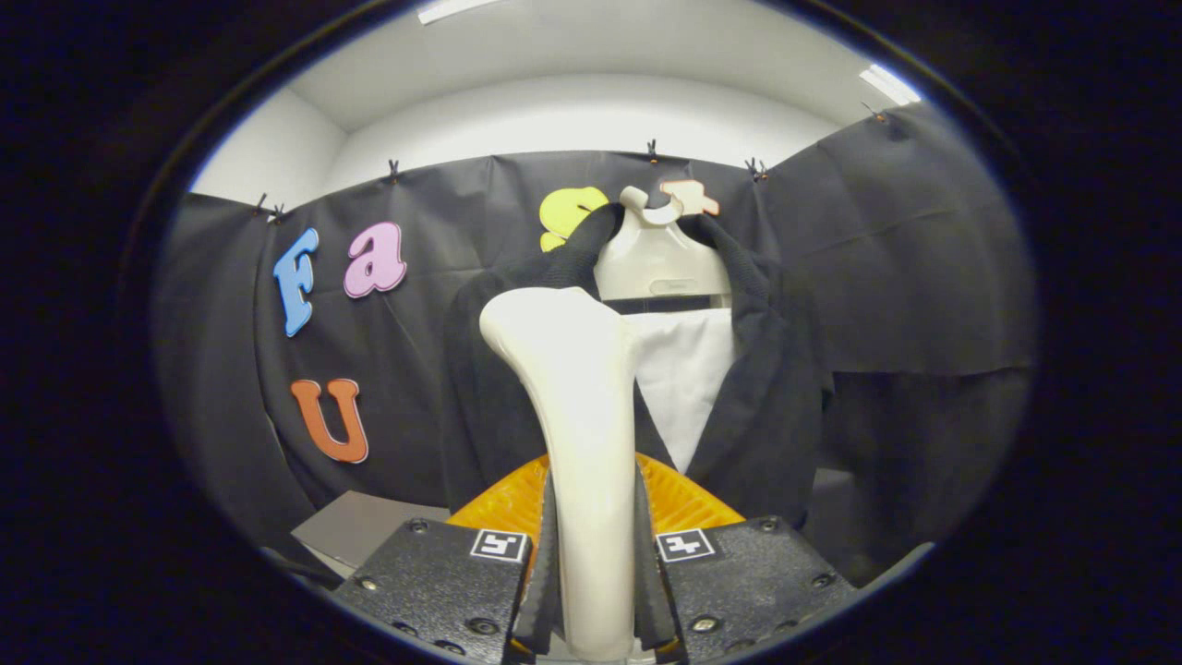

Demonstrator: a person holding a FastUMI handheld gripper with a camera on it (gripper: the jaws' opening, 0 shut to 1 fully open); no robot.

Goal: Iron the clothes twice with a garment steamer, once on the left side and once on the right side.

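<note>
Garment steamer point(577, 397) stands upright between the gripper point(596, 591) fingers, both pressed on its handle; head raised level with the dark jacket point(766, 406) on its hanger form point(660, 259), over the jacket's left-hand panel. Contact with the cloth cannot be judged. No finished pass is evident; I judge both sides remain.

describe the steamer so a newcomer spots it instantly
Start at the black jacket hanging on a white hanger form against the booth's wall. In front of its left half rises the smooth cream plastic garment steamer, handle clamped between the gripper jaws. Nothing else is glossy, pale and flares at the top.
</note>
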